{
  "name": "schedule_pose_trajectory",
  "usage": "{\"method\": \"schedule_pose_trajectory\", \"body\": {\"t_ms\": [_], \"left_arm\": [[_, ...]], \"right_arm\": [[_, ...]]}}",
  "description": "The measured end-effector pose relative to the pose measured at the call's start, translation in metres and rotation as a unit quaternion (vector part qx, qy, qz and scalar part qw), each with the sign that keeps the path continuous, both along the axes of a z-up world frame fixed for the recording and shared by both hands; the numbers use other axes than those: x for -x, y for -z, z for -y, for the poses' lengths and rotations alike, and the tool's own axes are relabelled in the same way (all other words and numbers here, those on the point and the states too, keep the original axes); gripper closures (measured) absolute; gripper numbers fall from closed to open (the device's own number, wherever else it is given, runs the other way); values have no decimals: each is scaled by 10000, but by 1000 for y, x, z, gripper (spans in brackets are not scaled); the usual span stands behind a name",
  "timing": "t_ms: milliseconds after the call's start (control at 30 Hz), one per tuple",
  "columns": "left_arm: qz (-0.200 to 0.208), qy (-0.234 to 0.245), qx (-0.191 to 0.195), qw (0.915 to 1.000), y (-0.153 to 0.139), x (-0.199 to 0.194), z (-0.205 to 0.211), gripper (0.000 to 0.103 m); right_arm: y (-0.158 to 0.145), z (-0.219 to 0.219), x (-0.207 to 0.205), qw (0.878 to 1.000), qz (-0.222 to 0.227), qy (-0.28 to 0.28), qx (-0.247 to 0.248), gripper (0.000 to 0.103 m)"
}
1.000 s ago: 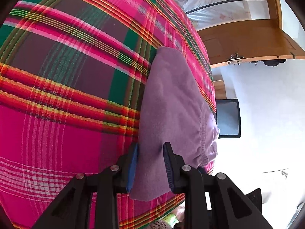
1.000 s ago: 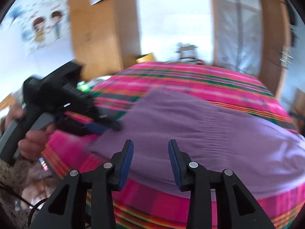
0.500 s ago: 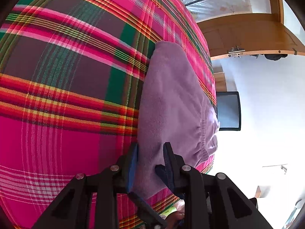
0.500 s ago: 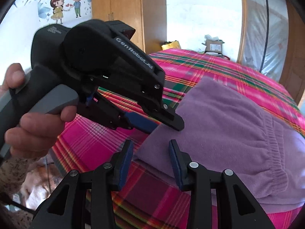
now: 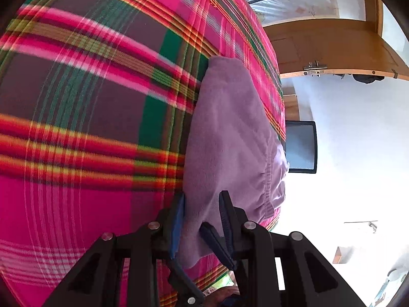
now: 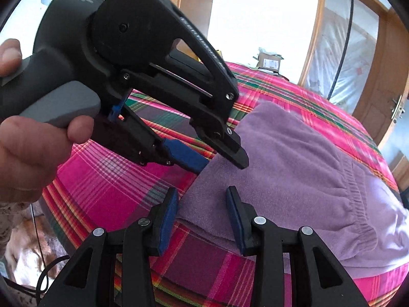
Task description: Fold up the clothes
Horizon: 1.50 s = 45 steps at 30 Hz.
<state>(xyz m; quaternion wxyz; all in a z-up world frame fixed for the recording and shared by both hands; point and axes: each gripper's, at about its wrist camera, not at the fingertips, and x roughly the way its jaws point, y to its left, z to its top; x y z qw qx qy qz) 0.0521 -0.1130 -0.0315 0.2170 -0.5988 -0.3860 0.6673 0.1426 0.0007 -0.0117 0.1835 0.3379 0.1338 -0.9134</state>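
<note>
Left wrist view: purple garment lies flat on a plaid bedspread, its long axis running straight away from the left gripper toward the far side. Jaws spread, the near corner of the cloth sitting in the gap between the blue pads, not pinched. A gathered elastic band curves down the garment's right side near the bed edge. The right gripper's dark fingers poke in from below, just beside the same corner. Far right: wooden door, dark screen against a white wall.

Right wrist view: right gripper also released, jaws wide, straddling the near left corner of the garment. Cloth stretches away to the far right; elastic band on the right half, a paler layer showing past it. The left gripper, held in the person's hand, comes in from the left, tips parted over the same corner, upper finger on or just above the fabric, which of the two I cannot tell.

Both claws crowd one corner, the left's tips further onto the cloth. Main obstruction, as I judge it: each gripper stands in the other's way. Cardboard box at the far bed end.
</note>
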Motion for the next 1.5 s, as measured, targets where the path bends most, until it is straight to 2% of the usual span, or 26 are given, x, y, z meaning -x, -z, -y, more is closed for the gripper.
{"method": "schedule_pose_trajectory", "body": {"t_ms": [100, 133, 267, 333, 533, 733, 933, 1033, 1200, 1267, 1400, 1500], "left_arm": [[31, 28, -65, 10000, 2, 7, -2, 76], [43, 17, -75, 10000, 2, 10, -3, 76], [55, 188, 26, 9998, -1, 20, -12, 76], [68, 246, 90, 9996, -3, 24, -16, 75], [-31, 301, 196, 9994, -10, 24, -22, 75], [18, 108, -30, 9999, -8, 22, -12, 75], [-4, 137, -352, 9993, -8, 25, -10, 74], [27, -32, -410, 9991, -5, 27, -5, 73], [-26, -110, -453, 9989, -6, 39, -6, 70], [-47, -23, -299, 9995, -6, 45, -8, 69], [-64, 46, -227, 9997, -7, 60, -13, 69], [60, -8, -234, 9997, -2, 72, -6, 69]], "right_arm": [[1, 1, -1, 10000, -27, 14, -46, 68], [1, 1, -1, 10000, -26, 13, -32, 73], [0, -2, -1, 9999, 8, 6, 108, 85], [-1, -4, -1, 9999, 4, -6, 172, 87], [-4, -8, -1, 9993, -8, -42, 364, 89], [-7, -16, -3, 9983, -39, -59, 580, 93], [-16, -37, -11, 9965, -138, -23, 825, 94], [-20, -47, -15, 9954, -171, -2, 939, 94], [-23, -49, -13, 9944, -211, 28, 1033, 94], [-23, -51, -7, 9941, -234, 36, 1058, 94], [-26, -53, -12, 9936, -248, 17, 1104, 94], [-27, -53, -13, 9936, -204, 8, 1113, 94]]}}
